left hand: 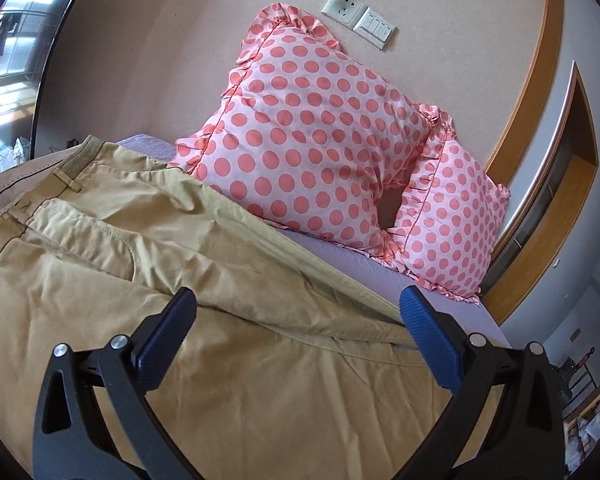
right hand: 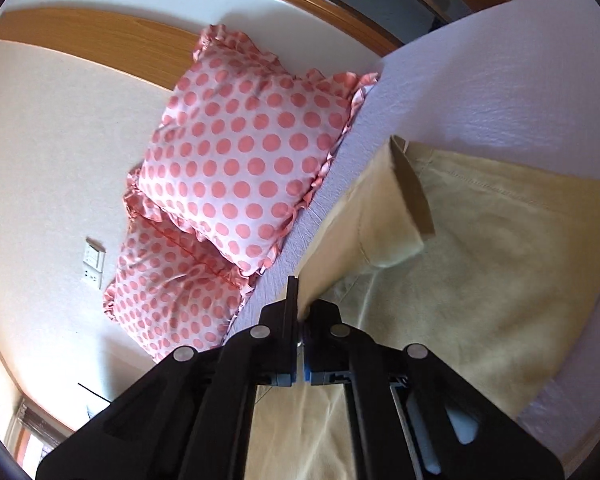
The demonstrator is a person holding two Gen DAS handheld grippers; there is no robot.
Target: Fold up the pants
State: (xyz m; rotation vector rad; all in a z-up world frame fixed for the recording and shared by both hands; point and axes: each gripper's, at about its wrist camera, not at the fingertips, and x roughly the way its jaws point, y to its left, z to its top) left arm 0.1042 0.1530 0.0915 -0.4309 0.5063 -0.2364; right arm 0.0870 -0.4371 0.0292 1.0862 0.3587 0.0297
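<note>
Khaki pants (left hand: 148, 280) lie spread on the bed, waistband at the upper left of the left wrist view. My left gripper (left hand: 298, 304) is open just above the pants' thigh area, its blue pads wide apart and empty. In the right wrist view my right gripper (right hand: 300, 300) is shut on the edge of the pants (right hand: 480, 272) near a leg end. It lifts that edge, so a fold of cloth and a turned-up hem (right hand: 412, 200) hang over the flat part.
Two pink polka-dot pillows (left hand: 320, 132) (right hand: 240, 160) lean against the wall at the head of the bed. The lilac sheet (left hand: 420, 292) (right hand: 480, 80) shows beside the pants. A wall socket (left hand: 358, 16), wooden trim and a window are behind.
</note>
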